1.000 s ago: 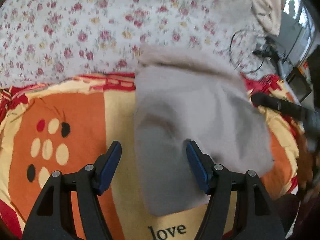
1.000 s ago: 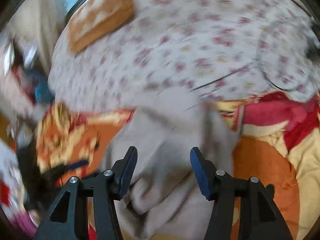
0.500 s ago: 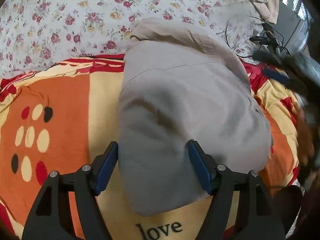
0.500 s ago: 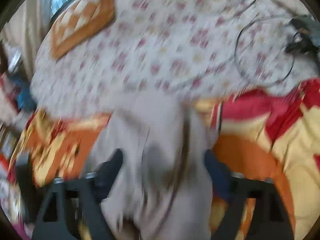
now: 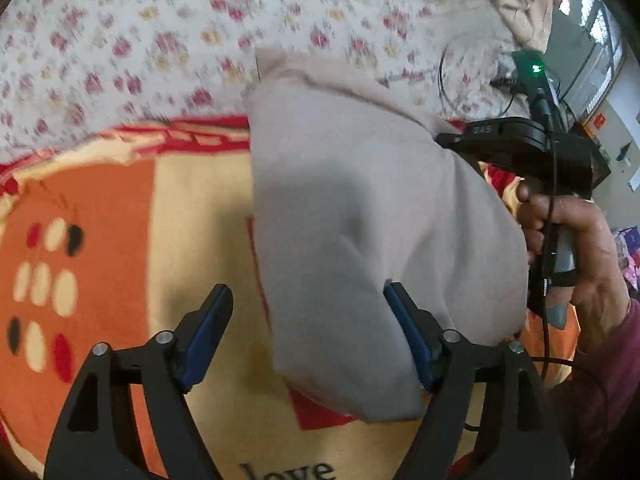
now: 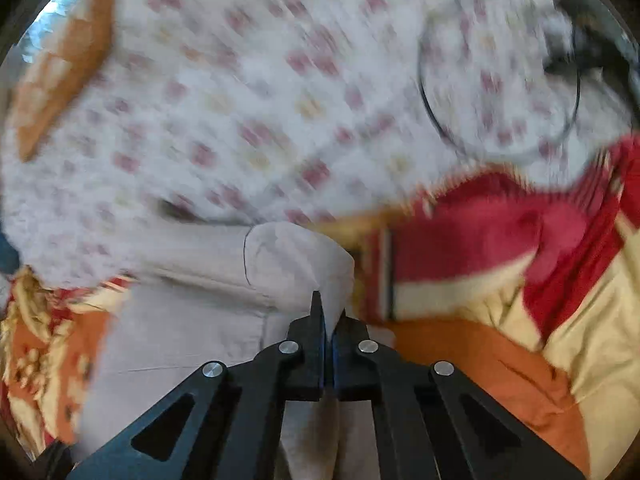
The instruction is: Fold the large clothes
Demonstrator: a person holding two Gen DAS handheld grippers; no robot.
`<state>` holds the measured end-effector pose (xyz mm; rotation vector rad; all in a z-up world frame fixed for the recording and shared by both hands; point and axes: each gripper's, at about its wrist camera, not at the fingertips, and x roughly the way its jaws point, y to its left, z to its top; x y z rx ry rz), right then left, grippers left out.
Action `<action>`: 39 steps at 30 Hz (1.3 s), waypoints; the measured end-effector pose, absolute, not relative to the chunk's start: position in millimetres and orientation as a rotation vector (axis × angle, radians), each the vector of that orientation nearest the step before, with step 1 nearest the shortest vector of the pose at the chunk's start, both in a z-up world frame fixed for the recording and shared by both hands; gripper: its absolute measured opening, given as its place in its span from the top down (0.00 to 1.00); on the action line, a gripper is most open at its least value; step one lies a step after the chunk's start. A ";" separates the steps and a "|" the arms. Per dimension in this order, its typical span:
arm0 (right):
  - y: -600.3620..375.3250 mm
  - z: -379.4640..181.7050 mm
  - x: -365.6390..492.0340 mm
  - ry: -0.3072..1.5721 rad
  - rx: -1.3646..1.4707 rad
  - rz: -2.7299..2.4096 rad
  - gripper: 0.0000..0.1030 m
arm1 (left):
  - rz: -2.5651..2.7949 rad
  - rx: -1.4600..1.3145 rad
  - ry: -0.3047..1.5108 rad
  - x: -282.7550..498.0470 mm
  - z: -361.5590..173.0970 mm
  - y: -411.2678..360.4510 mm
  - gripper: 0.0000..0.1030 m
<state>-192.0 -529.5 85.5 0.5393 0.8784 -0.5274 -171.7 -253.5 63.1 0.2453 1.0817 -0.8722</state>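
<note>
A folded beige garment (image 5: 360,232) lies on an orange, cream and red blanket (image 5: 120,208). My left gripper (image 5: 308,320) is open; its near edge lies between the fingers, and the right fingertip (image 5: 394,300) is tucked under the cloth. My right gripper (image 6: 328,316) is shut on a fold of the beige garment (image 6: 296,264) at its far right corner and lifts it a little. It also shows in the left wrist view (image 5: 520,148), held by a hand (image 5: 572,240) at the garment's right side.
A white floral bedsheet (image 5: 160,40) covers the bed beyond the blanket. A black cable loop (image 6: 500,80) and a plug lie on it at the far right. A cream cloth (image 5: 520,0) hangs at the back right. An orange cushion (image 6: 60,72) lies at the far left.
My right gripper has shut on the garment's far right corner; it was open before. The left gripper has stayed open at the near edge, shifting slightly.
</note>
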 end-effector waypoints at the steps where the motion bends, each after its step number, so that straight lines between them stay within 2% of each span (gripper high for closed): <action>1: -531.0 78.6 -191.7 0.897 0.565 -0.500 0.98 | -0.872 0.256 1.092 -173.1 59.9 -255.5 0.24; 2: -530.2 77.1 -195.5 0.902 0.584 -0.484 0.96 | -0.870 0.264 1.090 -174.6 58.6 -255.8 0.24; 4: -525.7 95.9 -211.4 0.891 0.568 -0.525 0.76 | -0.867 0.272 1.079 -176.8 58.1 -255.3 0.24; 8: -493.5 137.9 -240.8 0.842 0.546 -0.397 0.69 | -0.860 0.268 1.080 -179.8 59.1 -254.1 0.24; 10: -460.2 143.8 -249.5 0.881 0.468 -0.323 0.49 | -0.852 0.269 1.074 -181.5 60.3 -253.0 0.24; 12: -444.8 135.7 -254.5 0.936 0.441 -0.352 0.45 | -0.847 0.270 1.068 -183.8 62.0 -250.5 0.24; 15: -438.8 119.1 -266.1 0.960 0.481 -0.360 0.44 | -0.836 0.284 1.048 -187.8 64.9 -248.6 0.25; 16: -442.6 114.4 -270.3 0.948 0.517 -0.347 0.50 | -0.830 0.289 1.044 -188.6 65.3 -248.9 0.25; 17: -444.5 108.6 -272.5 0.940 0.557 -0.326 0.63 | -0.827 0.293 1.043 -189.2 65.7 -249.1 0.25; 18: -446.5 103.8 -273.2 0.934 0.585 -0.294 0.96 | -0.825 0.297 1.043 -190.4 66.8 -249.2 0.25; 23: -434.6 128.0 -290.2 0.871 0.437 -0.330 0.97 | -0.826 0.314 0.990 -196.7 81.6 -241.6 0.25; 26: -434.1 108.3 -280.5 0.948 0.358 -0.399 0.98 | -0.819 0.311 0.996 -193.0 84.1 -240.3 0.25; 29: -438.3 98.6 -282.0 0.979 0.402 -0.398 0.97 | -0.805 0.293 0.996 -184.1 89.9 -232.6 0.25; 30: -440.3 105.2 -288.0 0.960 0.421 -0.400 0.95 | -0.795 0.284 0.989 -180.8 91.8 -231.0 0.25; 31: -444.2 115.3 -294.1 0.927 0.455 -0.414 0.88 | -0.780 0.270 0.983 -174.8 93.2 -229.1 0.24; 33: -449.2 133.7 -299.5 0.859 0.480 -0.464 0.83 | -0.761 0.242 0.993 -163.1 92.4 -229.5 0.25; 36: -448.5 153.7 -284.4 0.785 0.462 -0.441 0.63 | -0.751 0.206 1.016 -151.8 87.0 -235.2 0.24; 37: -448.2 154.3 -277.6 0.770 0.466 -0.426 0.60 | -0.754 0.206 1.021 -150.9 84.7 -238.1 0.24; 39: -451.4 148.8 -254.4 0.757 0.477 -0.378 0.60 | -0.764 0.221 1.025 -152.6 80.5 -244.0 0.24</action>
